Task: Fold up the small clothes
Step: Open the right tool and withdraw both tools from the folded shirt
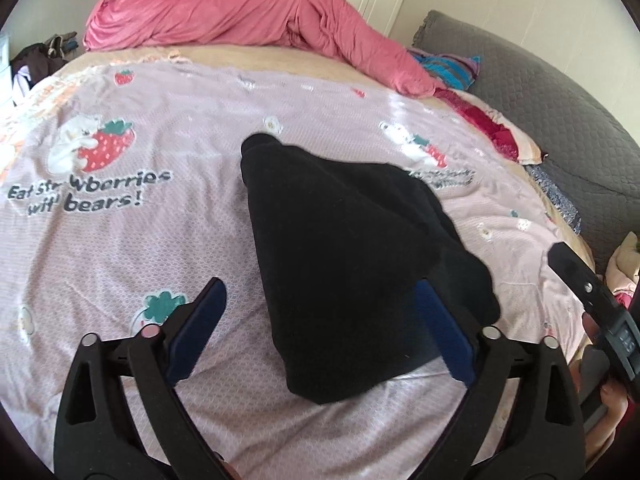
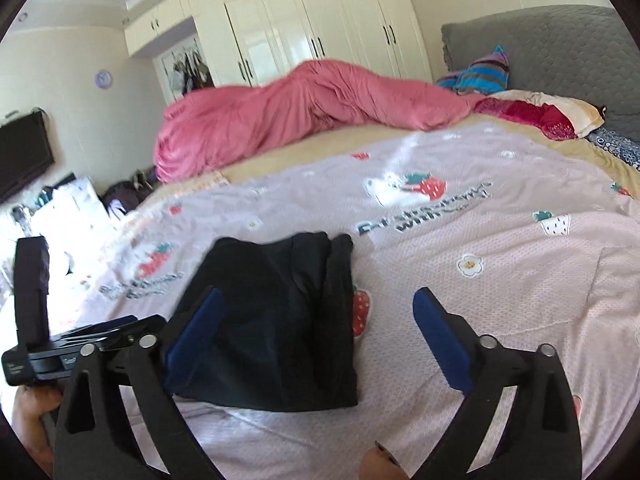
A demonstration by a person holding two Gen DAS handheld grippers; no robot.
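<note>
A black garment (image 1: pixel 352 236) lies folded on the pale pink strawberry-print sheet (image 1: pixel 120 248). In the left wrist view my left gripper (image 1: pixel 320 296) is open just above its near end, blue pads on either side. In the right wrist view the garment (image 2: pixel 280 320) lies left of centre. My right gripper (image 2: pixel 318 304) is open, its left pad over the cloth's left part, its right pad (image 2: pixel 440 340) over bare sheet. Neither holds anything. The other gripper shows at the edge of each view (image 1: pixel 592 304), (image 2: pixel 36 320).
A bunched pink quilt (image 1: pixel 248 12) lies across the far side of the bed. A red and cream pillow (image 2: pixel 540 114) and a striped cloth (image 2: pixel 480 74) sit by the grey headboard (image 2: pixel 560 44). White wardrobes (image 2: pixel 312 24) stand behind.
</note>
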